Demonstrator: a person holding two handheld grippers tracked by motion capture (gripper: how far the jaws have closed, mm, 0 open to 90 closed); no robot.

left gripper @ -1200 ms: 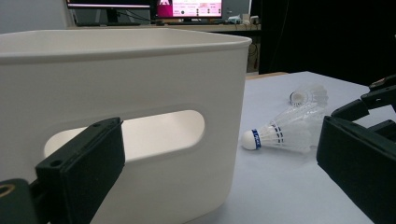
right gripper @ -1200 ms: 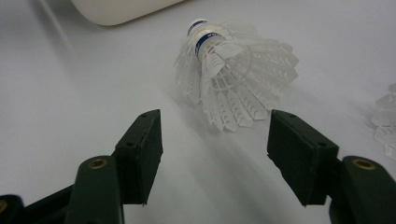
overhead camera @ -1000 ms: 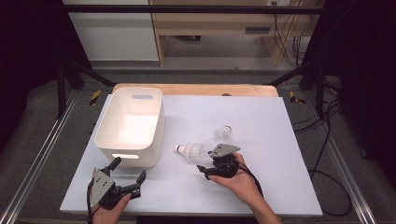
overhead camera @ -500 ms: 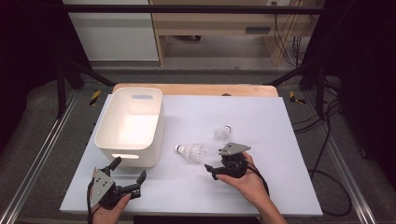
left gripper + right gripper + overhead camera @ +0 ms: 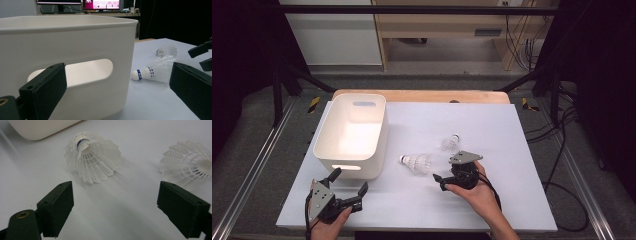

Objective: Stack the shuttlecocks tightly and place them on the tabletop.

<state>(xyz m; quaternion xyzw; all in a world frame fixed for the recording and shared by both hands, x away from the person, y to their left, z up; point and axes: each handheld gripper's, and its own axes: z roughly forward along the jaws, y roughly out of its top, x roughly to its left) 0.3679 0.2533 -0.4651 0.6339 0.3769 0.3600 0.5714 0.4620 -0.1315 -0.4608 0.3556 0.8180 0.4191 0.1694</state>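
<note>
At the near left corner of the white rectangular surface (image 5: 522, 130), the left claw (image 5: 348, 181) rests in the person's left hand (image 5: 329, 227) with its two black jaws spread wide and nothing between them; in the left gripper view the same claw (image 5: 117, 92) looks straight at the handle slot in the near wall of the white plastic storage bin (image 5: 75, 47), close but not touching it. That bin, a deep rounded-corner tub (image 5: 352, 130), stands on the left half of the surface with its far end near the wooden edge behind. Just to the right of the bin's near corner lies the nearer white feathered shuttlecock with a blue-banded cork tip (image 5: 417, 162), on its side, cork pointing towards the bin and skirt towards the right claw (image 5: 439, 181). That claw, held in the person's right hand (image 5: 479, 192), sits just beside the skirt without touching; its jaws have just been opening and now stand wide apart with only bare surface between them. In the right gripper view the claw (image 5: 115, 207) faces the open skirt of the nearer shuttlecock (image 5: 93, 161), which lies ahead of the left jaw. A second white feathered shuttlecock (image 5: 451, 143) lies on its side a little farther back and to the right, apart from the first; in the right gripper view it (image 5: 190, 166) sits just beyond the right jaw
</note>
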